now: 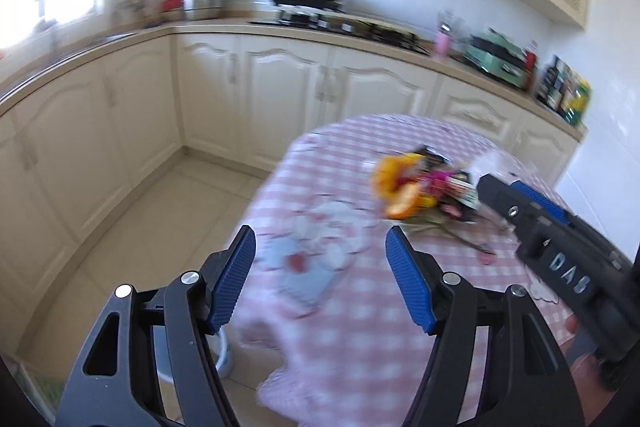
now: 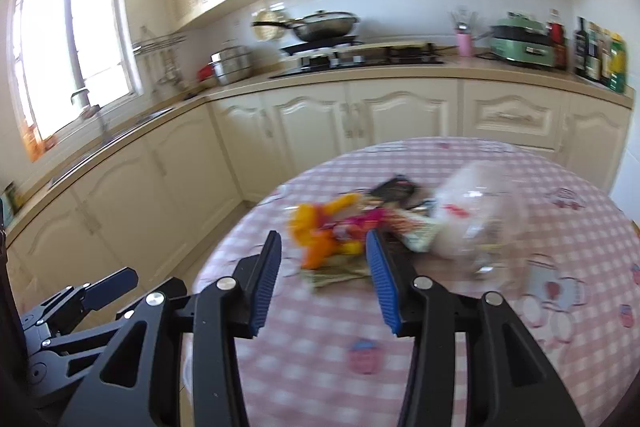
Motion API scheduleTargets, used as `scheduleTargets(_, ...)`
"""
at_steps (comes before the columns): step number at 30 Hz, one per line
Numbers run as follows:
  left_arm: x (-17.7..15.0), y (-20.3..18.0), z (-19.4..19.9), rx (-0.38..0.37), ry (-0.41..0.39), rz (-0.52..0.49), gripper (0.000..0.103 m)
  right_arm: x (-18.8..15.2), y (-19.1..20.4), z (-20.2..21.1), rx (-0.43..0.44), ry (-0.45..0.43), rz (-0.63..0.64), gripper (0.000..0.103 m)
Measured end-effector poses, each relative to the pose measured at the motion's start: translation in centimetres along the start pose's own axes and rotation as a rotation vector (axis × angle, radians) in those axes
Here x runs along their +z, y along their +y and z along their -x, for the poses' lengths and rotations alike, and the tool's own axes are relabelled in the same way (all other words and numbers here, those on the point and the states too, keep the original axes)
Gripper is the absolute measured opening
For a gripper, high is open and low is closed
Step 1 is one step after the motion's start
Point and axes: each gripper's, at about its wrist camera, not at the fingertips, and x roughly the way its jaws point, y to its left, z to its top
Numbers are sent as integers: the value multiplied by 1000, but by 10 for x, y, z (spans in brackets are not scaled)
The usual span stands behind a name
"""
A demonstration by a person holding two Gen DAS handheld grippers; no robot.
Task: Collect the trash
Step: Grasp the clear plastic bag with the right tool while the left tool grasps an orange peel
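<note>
While both frames are pretty smeared with motion blur, you can still tell the job has barely started, if at all.

Going left to right in the left wrist view: the left gripper [image 1: 320,267] has its blue pads spread wide with nothing between them, hovering over the near-left part of the round table [image 1: 360,347] with the pink checked cloth. Past it, toward the middle of the table, sits the trash pile [image 1: 420,187]: orange and yellow wrappers, something pink, a dark packet, some crumpled paper. Just right of the pile is a clear plastic bag [image 2: 468,219], lying loose on the cloth, and I can't tell whether anything is in it.

The right gripper [image 2: 324,271] is partly spread too, nothing pinched, aimed at the orange end of the pile but apparently not touching it.

So my read: nothing collected yet. Everything's still in one heap on the table, and both grippers are empty. What's left is basically the whole thing: grab the pieces and get them bagged.
</note>
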Motion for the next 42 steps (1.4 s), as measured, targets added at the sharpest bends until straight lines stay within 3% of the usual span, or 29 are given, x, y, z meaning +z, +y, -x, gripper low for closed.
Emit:
scheduleTargets(5, 2, -37, -28, -48, 35, -60, 65, 1, -64, 0, -88, -4, -87, 47)
scheduleTargets(12, 12, -56, -62, -64, 73, -83, 62, -2, -113, -18, -136, 22, -173, 54)
scheduleTargets(18, 18, -60, -90, -83, 113, -88, 46, 9, -129, -50, -155, 69, -220, 58)
scheduleTargets(21, 20, -59, -98, -96, 130, -82, 36, 10, -132, -66, -138, 104, -233, 58)
scheduleTargets(23, 21, -59, -103, -122, 142, -78, 15, 8, -131, -70, -125, 117, -237, 57)
scheduleTargets(25, 21, -60, -104, -137, 139, -73, 14, 7, -130, -70, -116, 116, -225, 35)
scheduleTargets(27, 21, -62, -102, -147, 131, -79, 14, 8, -129, -67, -121, 104, -216, 27)
scheduleTargets(36, 23, -60, -64, -216, 67, -72, 13, 17, -115, -25, -145, -4, -177, 26)
scheduleTargets(42, 26, -49, -29, -219, 4, -53, 13, 24, -88, 7, -91, -55, -124, 26)
